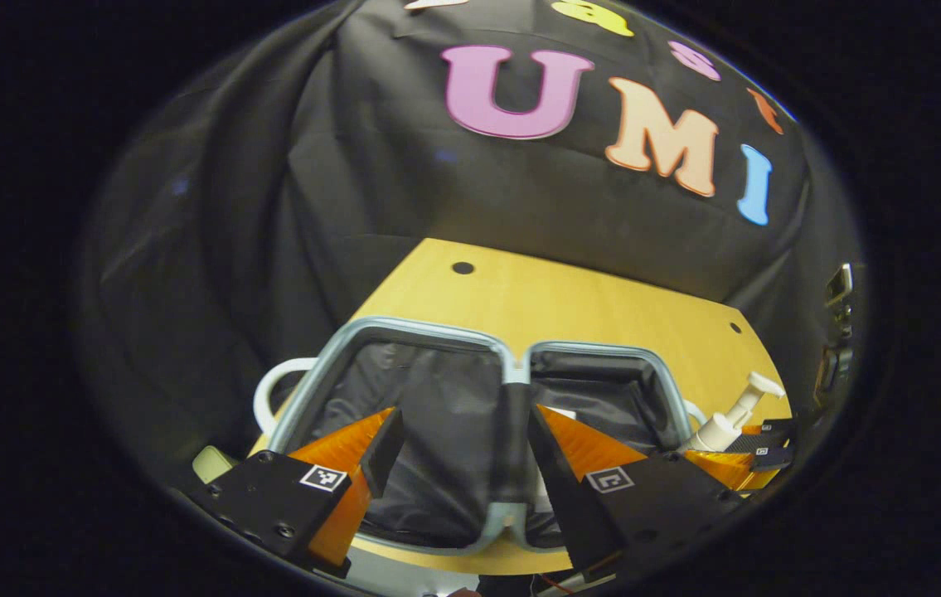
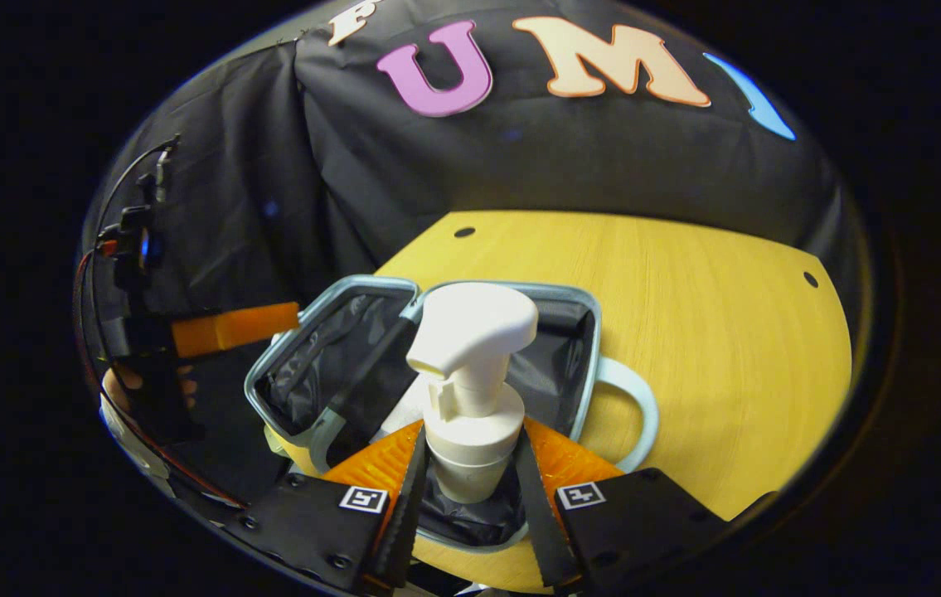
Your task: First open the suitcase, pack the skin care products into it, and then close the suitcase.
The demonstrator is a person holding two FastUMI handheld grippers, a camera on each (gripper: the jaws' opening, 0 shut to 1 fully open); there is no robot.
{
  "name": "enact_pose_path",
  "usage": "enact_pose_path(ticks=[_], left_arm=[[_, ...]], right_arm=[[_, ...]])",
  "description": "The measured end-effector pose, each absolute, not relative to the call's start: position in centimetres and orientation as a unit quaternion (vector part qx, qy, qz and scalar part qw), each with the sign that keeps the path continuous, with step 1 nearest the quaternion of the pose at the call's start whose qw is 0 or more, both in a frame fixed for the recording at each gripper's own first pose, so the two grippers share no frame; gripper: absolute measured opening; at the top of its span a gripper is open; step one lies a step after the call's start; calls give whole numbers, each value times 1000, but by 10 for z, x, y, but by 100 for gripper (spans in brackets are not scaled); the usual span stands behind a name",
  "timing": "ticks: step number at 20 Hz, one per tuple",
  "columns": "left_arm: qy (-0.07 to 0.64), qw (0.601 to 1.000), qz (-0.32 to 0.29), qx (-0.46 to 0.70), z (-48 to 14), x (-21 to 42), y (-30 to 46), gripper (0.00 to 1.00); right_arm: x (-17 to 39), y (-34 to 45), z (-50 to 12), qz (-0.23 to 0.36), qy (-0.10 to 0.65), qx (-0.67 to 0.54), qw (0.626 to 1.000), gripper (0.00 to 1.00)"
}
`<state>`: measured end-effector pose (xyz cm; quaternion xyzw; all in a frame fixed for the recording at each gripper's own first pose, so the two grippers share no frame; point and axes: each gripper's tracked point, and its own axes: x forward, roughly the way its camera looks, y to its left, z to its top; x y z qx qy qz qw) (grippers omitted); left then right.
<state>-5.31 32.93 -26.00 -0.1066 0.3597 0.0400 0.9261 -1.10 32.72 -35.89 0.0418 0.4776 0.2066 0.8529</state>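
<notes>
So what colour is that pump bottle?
White; the bottle shows best in the right gripper view.

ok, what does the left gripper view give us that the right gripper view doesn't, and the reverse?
Left gripper view: left claw open, straddling the suitcase hinge; a pale object by its near-left corner. Right gripper view: close-up of right claw clamping the pump bottle over one suitcase half. Both: open suitcase, pump bottle, wooden table.

Wooden table (image 2: pixel 686 332) with small holes (image 2: pixel 463 232)
</notes>
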Motion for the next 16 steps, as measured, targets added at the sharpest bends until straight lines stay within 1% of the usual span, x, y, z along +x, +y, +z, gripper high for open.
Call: enact_pose_path(ticks=[2,3,4,5,8,9,11,12,13,14,15,16], left_arm=[[359,923,68,-123,-265,-60,354,90],[359,921,82,-131,-267,-65,368,89],[359,918,92,-139,-268,-70,379,89],[359,916,103,-144,-270,-75,391,89],[358,911,136,-152,-272,-84,428,90],[357,910,144,-155,-273,-85,438,89],[356,907,160,-160,-277,-88,455,90],[357,905,168,-161,-282,-88,463,89],[359,902,177,-163,-286,-86,470,89],[363,898,183,-168,-294,-85,477,89],[368,893,187,-177,-300,-84,483,89],[372,889,191,-186,-307,-85,490,89]], right_arm=[[-16,335,-384,195,511,41,836,59],[-20,335,-388,190,527,52,827,57],[-15,336,-393,183,533,56,824,58],[-13,334,-393,176,534,56,825,56],[-4,338,-409,161,540,37,825,56],[-2,337,-414,156,541,32,826,60],[1,333,-425,140,544,20,827,60],[1,332,-429,134,549,17,825,58],[2,332,-430,130,550,16,825,62],[6,332,-429,130,546,15,828,59],[7,335,-428,131,543,19,829,62],[10,334,-427,130,540,18,832,62]])
